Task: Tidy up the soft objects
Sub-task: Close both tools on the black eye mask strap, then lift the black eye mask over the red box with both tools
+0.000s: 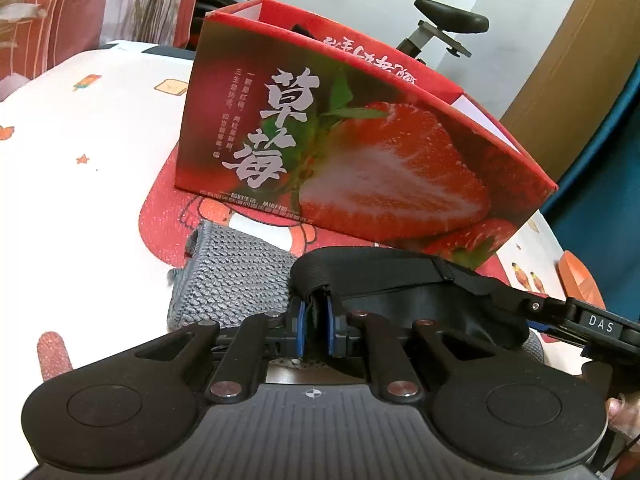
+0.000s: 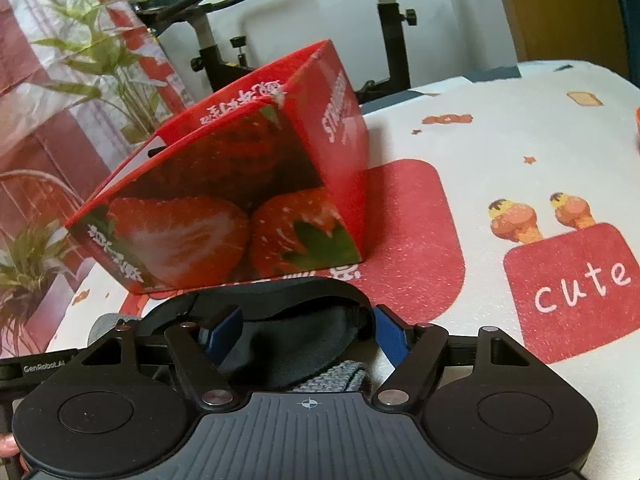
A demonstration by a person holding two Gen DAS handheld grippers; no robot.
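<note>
A black eye mask (image 1: pixel 400 276) with its strap lies on the printed tablecloth in front of a red strawberry box (image 1: pixel 360 152). My left gripper (image 1: pixel 317 322) is shut on the mask's left end. A grey knitted cloth (image 1: pixel 232 276) lies just left of it. In the right wrist view my right gripper (image 2: pixel 308 334) is open, its blue pads (image 2: pixel 390 336) on either side of the mask (image 2: pixel 288 340). Grey knit (image 2: pixel 340 376) shows under the mask. The box (image 2: pixel 224 200) stands open-topped just beyond.
The white tablecloth (image 2: pixel 520 152) with red patches and a "cute" print covers the table. An exercise bike (image 2: pixel 224 28) stands behind the box. A patterned curtain (image 1: pixel 60 8) and plants (image 2: pixel 108 64) are at the back left. My right gripper's arm (image 1: pixel 580 320) crosses in from the right.
</note>
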